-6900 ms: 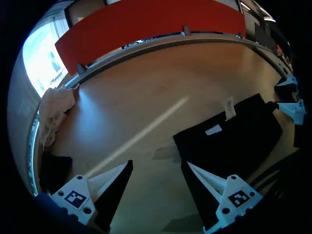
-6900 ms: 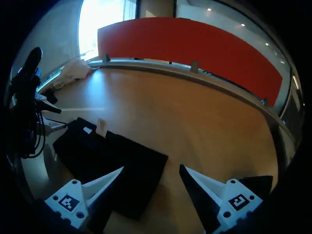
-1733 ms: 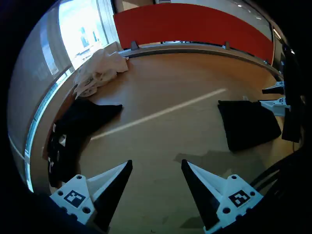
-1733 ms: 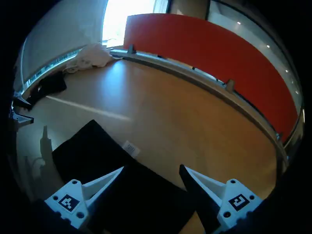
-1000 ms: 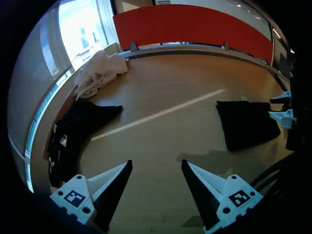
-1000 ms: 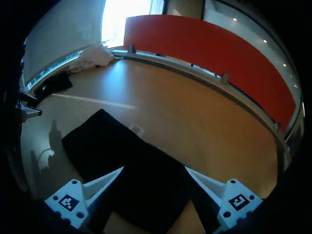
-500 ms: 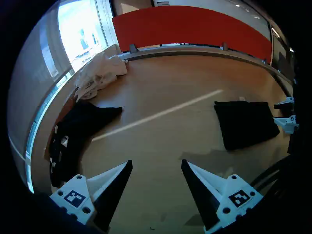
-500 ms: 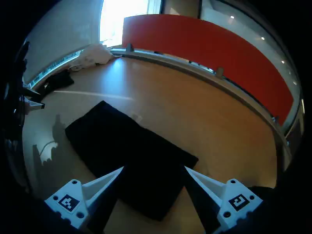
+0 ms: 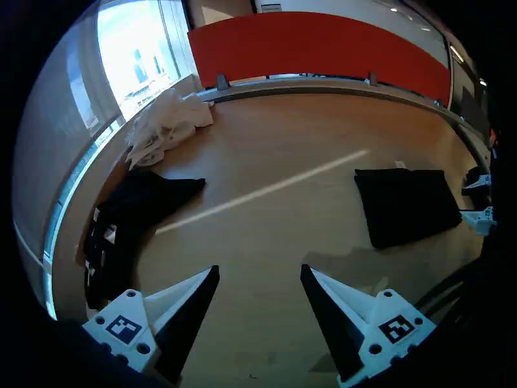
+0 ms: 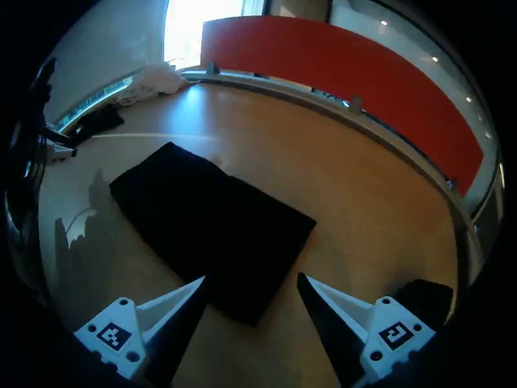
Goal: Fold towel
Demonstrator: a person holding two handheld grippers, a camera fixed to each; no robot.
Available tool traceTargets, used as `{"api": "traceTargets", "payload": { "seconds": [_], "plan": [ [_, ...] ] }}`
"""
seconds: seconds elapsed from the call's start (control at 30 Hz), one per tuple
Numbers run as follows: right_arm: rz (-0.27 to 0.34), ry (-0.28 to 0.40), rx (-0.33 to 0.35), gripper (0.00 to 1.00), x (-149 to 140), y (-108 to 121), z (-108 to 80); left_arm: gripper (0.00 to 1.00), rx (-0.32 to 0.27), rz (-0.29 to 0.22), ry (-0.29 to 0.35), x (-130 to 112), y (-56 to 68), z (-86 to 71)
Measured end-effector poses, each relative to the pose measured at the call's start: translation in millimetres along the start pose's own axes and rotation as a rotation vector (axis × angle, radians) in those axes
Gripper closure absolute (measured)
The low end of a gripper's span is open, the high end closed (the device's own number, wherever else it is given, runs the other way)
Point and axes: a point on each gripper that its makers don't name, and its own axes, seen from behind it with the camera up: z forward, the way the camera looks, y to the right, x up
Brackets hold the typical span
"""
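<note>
Sunlit wooden counter (image 9: 271,123), backed by a red partition (image 9: 310,39) and a bright window: the black towel (image 9: 404,204) lies flat as a tidy rectangle, close to the right gripper (image 10: 252,278) and well apart from the left gripper (image 9: 258,268). Both sets of jaws stand wide open and hold nothing. In the right gripper view the towel's near corner shows below the gap of the jaws, apparently untouched. With its edges squared and no loose flap showing, the towel looks fully folded, or at most one fold short. No basket or bin takes the laundry. A white cloth heap (image 9: 165,123) and a black cloth heap (image 9: 139,207) lie loose along the counter's window side.
</note>
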Motion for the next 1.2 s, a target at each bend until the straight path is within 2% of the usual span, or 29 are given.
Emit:
{"api": "traceTargets", "payload": {
  "seconds": [0.27, 0.43, 0.8, 0.9, 1.07, 1.2],
  "plan": [
    [-0.012, -0.010, 0.018, 0.01, -14, 1, -7.3, 0.07, 0.003, -0.003, 0.001, -1, -0.8, -2.9],
    [-0.021, -0.024, 0.046, 0.08, -21, -3, -9.4, 0.07, 0.003, -0.003, 0.001, -2, -0.5, -3.9],
    [-0.020, -0.083, 0.105, 0.48, -40, -9, -7.7, 0.07, 0.004, -0.002, 0.004, -1, -0.7, -5.0],
    [-0.014, -0.084, 0.113, 0.56, -40, -9, -6.9, 0.07, 0.004, -0.002, 0.005, -1, -0.8, -5.4],
    [-0.014, -0.097, 0.128, 0.63, -43, -8, -6.2, 0.07, 0.004, 0.001, 0.005, -1, -0.7, -5.5],
    [-0.021, -0.098, 0.124, 0.80, -44, -5, -5.4, 0.07, 0.004, 0.002, 0.006, -2, -0.2, -5.7]
  ]
}}
